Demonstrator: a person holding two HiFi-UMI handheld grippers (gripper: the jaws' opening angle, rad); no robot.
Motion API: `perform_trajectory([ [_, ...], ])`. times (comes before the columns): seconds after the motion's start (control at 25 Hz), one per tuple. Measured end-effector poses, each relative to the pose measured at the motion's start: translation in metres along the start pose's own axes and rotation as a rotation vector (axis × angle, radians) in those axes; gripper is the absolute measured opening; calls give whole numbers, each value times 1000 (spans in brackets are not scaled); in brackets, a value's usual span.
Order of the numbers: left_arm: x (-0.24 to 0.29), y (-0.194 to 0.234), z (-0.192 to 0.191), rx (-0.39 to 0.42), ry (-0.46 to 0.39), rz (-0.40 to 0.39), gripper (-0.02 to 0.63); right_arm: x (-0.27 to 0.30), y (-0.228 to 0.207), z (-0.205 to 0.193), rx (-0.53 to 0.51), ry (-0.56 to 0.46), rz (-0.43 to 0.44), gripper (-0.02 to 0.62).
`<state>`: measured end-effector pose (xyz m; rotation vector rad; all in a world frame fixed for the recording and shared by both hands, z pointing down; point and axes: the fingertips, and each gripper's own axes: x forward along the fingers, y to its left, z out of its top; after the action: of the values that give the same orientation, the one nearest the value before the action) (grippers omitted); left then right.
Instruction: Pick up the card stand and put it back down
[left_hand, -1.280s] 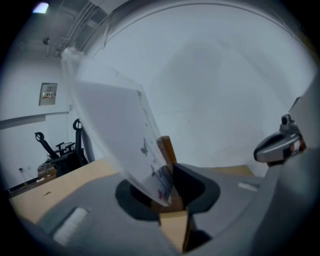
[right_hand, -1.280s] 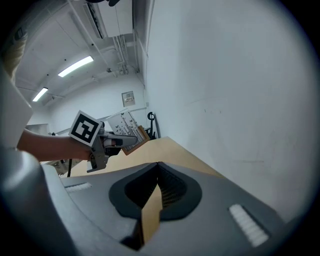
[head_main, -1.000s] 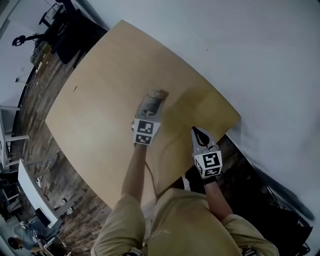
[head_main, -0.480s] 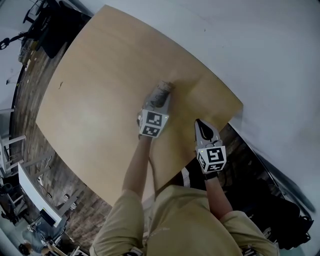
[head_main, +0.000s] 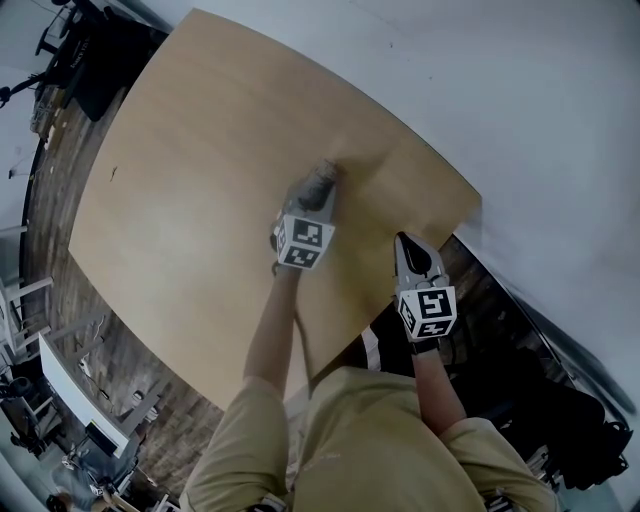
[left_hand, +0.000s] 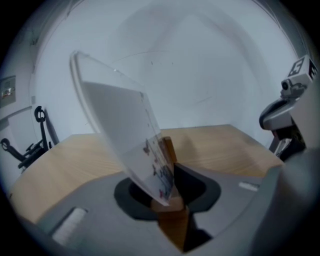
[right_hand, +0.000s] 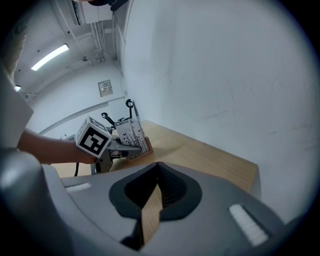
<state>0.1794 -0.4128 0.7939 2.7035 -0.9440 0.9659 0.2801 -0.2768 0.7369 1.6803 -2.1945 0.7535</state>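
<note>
— Left gripper first: what has it got?
— Its jaws stand narrowly apart on the wooden base of the card stand, pads against the wood. They have just been easing open a little, with the base between them.
— Which way does the stand lie from it?
— Straight ahead, inside the jaws. The base's long axis seems to run along the line the gripper points, and the clear panel rises from it, leaning left in the left gripper view.
— Is it down?
— The right gripper view shows the base at the surface, near the edge along the wall. Whether it rests there fully cannot be told.
— The other hand?
— The right gripper has its jaws together on nothing, over the near right corner and well apart from the stand. The left is plainly nearer.
— Containers?
— Only the slot in the base, holding the panel with its printed card. The next move probably calls for a release and a straight pull back along that axis, lest the jaws tip the panel.
</note>
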Motion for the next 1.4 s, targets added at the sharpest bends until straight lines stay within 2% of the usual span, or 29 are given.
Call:
perform_trajectory([
  [0.04,1,2,0,-7,3,4,112,1,0,3,-3,-5,3,3],
  [0.12,-1,4,0,-15,5,10,220,0,3,9,-9,-18,11,3],
  [0.28,-27,2,13,-39,-10,46,225,-18,10,28,-25,-48,27,3],
  [0.56,-97,14,38,-115,-54,168,225,-46,30,63,-72,-103,81,3],
  [0.84,-201,0,73,-193,-146,306,199,-85,71,121,-150,-212,180,3],
  [1.16,-321,-38,103,-318,-298,486,137,-129,148,170,-234,-304,360,3],
  [1.28,-363,-46,103,-353,-333,545,110,-138,186,180,-265,-324,439,3],
  [1.4,-404,-47,88,-388,-353,612,78,-138,231,179,-295,-336,525,3],
])
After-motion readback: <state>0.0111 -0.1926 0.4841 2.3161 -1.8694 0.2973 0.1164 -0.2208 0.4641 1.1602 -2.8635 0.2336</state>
